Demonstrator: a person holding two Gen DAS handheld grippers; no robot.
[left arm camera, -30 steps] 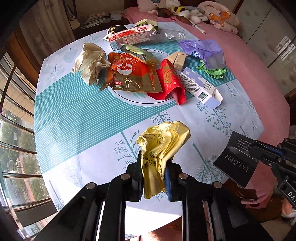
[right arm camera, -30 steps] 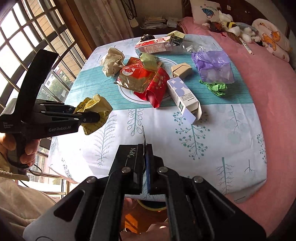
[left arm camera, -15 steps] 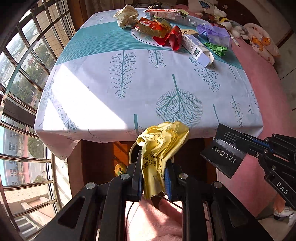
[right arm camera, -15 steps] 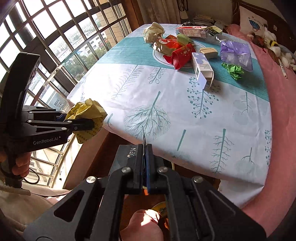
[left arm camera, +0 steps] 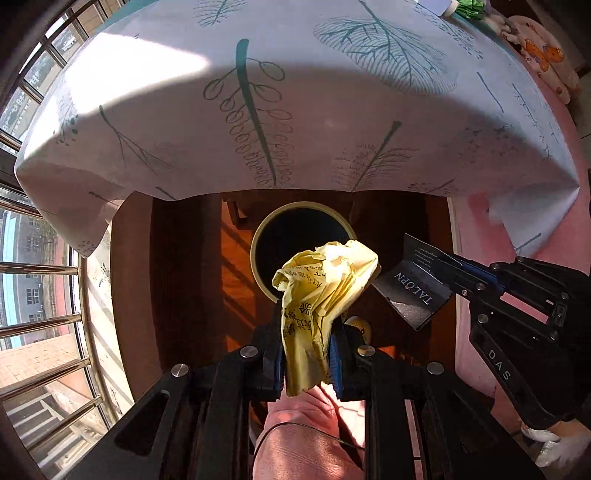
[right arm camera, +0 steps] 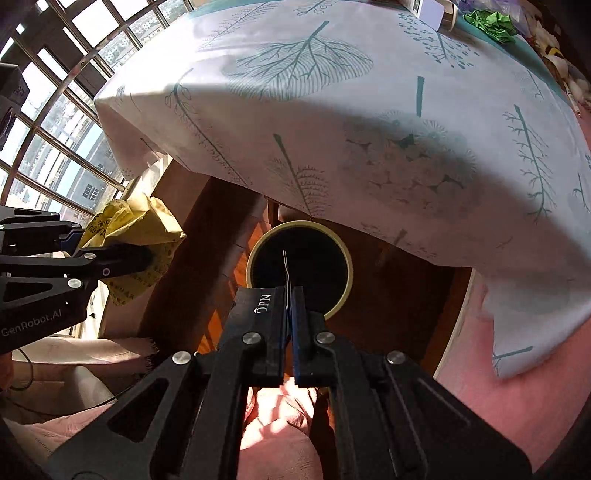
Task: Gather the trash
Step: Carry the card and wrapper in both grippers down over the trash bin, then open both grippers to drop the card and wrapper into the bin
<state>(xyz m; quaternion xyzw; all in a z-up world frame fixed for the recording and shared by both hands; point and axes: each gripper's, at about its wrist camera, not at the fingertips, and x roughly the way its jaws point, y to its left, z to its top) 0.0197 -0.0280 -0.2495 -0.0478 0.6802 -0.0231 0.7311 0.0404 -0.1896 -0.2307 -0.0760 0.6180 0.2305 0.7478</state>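
Both claws are held low, near the edge of the table. A crumpled yellow wrapper (left arm camera: 325, 291) is squeezed tight between the two fingers of the left gripper (left arm camera: 306, 354). The top of the wrapper puffs out past the fingertips, and black writing can be seen on it. A flat black card (left arm camera: 415, 286) with white letters is pinched between the closed fingers of the right gripper (right arm camera: 290, 306). From the right wrist camera only the thin edge of the card is seen, sticking up from the fingers.

A round bin (right arm camera: 341, 254) with a pale rim and a dark inside is seen on the brown floor, under the near edge of the table. The yellow wrapper is held above the near rim of the bin, and the black card is held just to its right. A white tablecloth (left arm camera: 332, 110) with blue-green tree prints hangs over the table edge. More trash is left at the far end of the table, where a green crumpled scrap (right arm camera: 489, 22) can be seen. A barred window (right arm camera: 55, 110) is on the left.
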